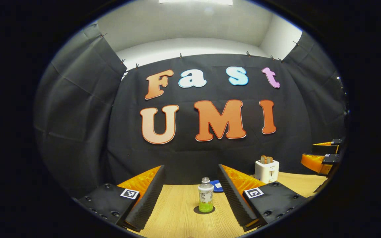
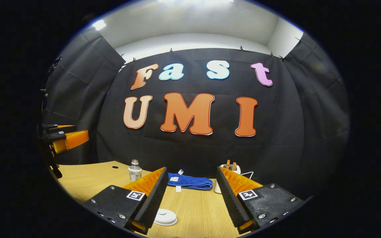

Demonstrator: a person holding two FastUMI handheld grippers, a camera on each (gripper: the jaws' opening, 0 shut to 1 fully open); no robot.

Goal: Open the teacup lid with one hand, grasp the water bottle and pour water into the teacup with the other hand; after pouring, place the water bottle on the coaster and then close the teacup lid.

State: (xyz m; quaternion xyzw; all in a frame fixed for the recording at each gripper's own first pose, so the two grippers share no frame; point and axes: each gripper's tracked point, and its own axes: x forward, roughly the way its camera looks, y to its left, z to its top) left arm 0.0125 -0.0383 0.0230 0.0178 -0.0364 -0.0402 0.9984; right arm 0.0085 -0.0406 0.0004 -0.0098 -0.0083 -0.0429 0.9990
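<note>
Waiting: both claws hover above the pale wooden bench (image 1: pixel 177 218), nothing gripped.
Left claw (image 1: pixel 190 195): spread wide, framing the small clear plastic water bottle with green liquid (image 1: pixel 205 198) — which stands upright on a dark round coaster (image 1: pixel 197 210), well ahead of the fingers.
Right claw (image 2: pixel 190 198): spread wide, empty; the white lidded teacup (image 2: pixel 165 217) sits low, just beside its left finger.
Background: white toaster (image 1: pixel 267 170), folded blue cloth (image 2: pixel 190 182).
Risk: a light, tall bottle — an off-centre squeeze could tip it; the lid's small knob may slip.
</note>
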